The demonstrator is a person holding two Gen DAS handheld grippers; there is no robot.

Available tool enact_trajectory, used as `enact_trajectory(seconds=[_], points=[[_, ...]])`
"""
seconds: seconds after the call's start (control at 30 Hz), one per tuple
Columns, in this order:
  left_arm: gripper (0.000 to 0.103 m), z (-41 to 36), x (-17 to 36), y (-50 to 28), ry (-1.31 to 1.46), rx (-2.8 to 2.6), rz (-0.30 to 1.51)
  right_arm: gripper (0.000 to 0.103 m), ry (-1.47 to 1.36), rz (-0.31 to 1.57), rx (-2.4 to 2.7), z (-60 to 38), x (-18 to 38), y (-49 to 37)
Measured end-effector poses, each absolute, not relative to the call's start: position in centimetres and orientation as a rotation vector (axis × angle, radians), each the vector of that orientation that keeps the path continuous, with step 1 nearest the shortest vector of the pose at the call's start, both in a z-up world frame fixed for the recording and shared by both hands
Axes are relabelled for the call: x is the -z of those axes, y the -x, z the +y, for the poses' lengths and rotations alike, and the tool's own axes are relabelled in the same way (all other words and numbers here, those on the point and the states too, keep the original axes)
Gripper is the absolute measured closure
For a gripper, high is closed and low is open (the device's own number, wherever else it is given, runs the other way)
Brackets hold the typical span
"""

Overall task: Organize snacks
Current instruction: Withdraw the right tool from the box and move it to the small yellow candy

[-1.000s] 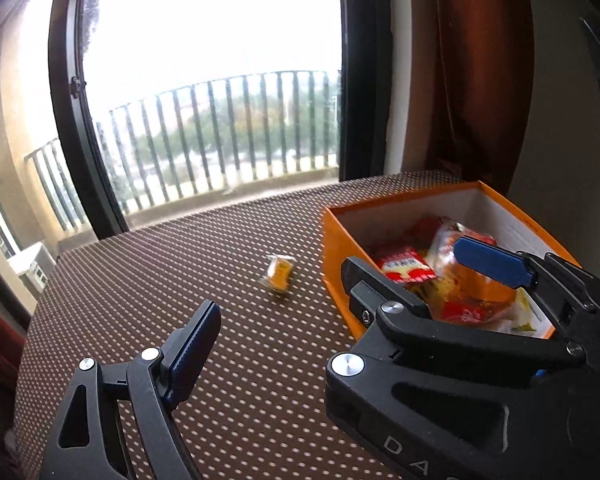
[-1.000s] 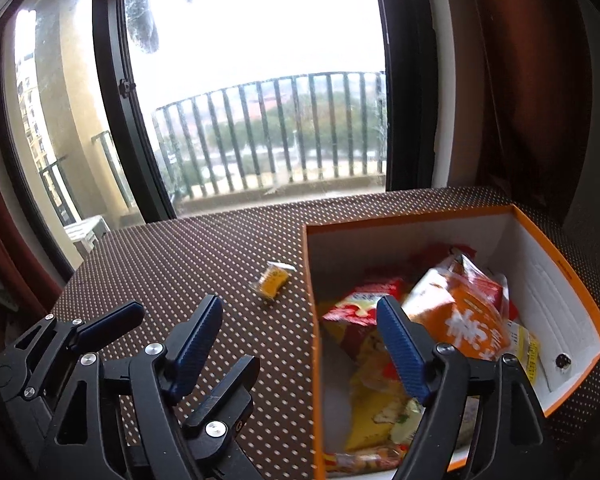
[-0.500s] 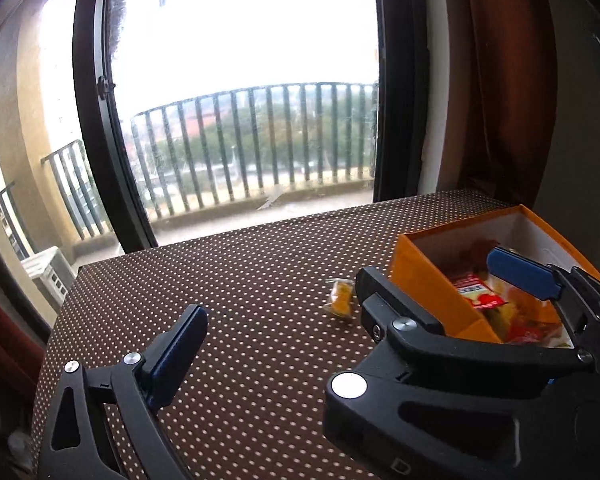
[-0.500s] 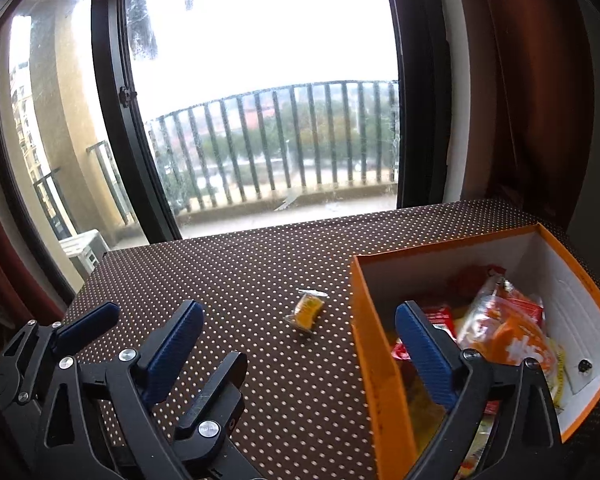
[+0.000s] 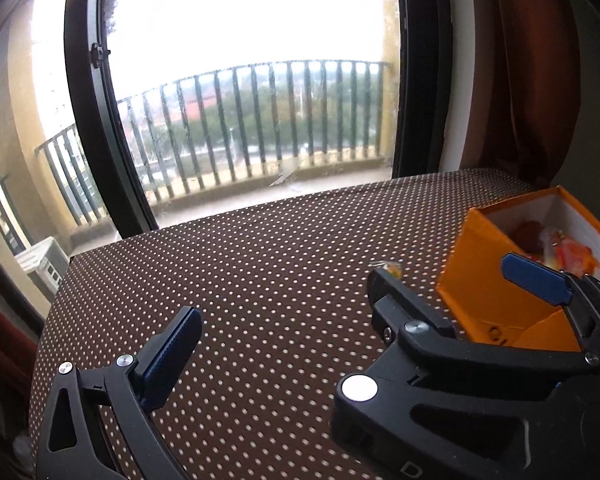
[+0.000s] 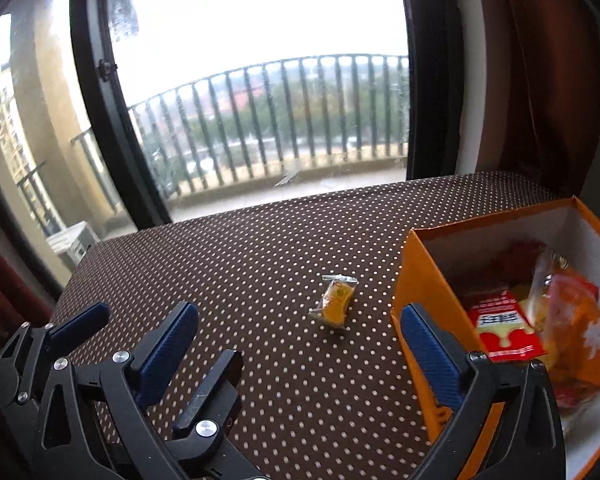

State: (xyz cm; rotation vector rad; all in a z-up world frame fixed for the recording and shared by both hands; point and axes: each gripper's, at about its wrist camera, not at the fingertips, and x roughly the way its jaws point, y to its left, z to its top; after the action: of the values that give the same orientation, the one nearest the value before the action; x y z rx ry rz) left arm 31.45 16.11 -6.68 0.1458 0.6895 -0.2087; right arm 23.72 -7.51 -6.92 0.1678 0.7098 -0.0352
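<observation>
Left to right in the right wrist view. The left hand-held gripper (image 6: 140, 342) stood at 8 o'clock, its jaws still opening and nothing between them; in its own view one blue pad (image 5: 172, 344) hung over bare dotted cloth. The right hand-held gripper (image 6: 300, 344) was likewise opening, jaws spread wide and empty, one pad above the tabletop (image 6: 260, 248) and the other overlapping the near wall of the orange box (image 6: 416, 280) at 4 o'clock.

The loose snack (image 6: 335, 300) lay alone on the cloth, just beside the box's left wall and at 12 o'clock from the right jaws' gap.

Risks, as judged: the packet was small and flat, so closing pads might skid it across the cloth or pinch only a crimped end; the right pad, close to the box wall, might nudge the box.

The snack appeared as a clear wrapper with twisted, crimped ends around a yellow-orange filling. The box already held red and orange packets (image 6: 504, 328).
</observation>
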Motion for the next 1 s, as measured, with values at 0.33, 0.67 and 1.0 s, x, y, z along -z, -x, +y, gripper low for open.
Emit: enact_trajectory(seconds=[0.33,0.67,1.0], points=[[0.001,16.2,9.8,-35.8,-0.145,0.23,0.744,0.002,-0.177,0.726,0.067,-7.2,9.7,-27.2],[0.002,16.1,12.6,-39.3,-0.152,0.223,0.776,0.009,-0.154,0.774,0.134,-7.6,12.1,-30.8],[0.007,15.3,15.0,-40.5,-0.166,0.255,0.828,0.032,-0.183,0.863,0.165,-8.6,14.9,-33.3]])
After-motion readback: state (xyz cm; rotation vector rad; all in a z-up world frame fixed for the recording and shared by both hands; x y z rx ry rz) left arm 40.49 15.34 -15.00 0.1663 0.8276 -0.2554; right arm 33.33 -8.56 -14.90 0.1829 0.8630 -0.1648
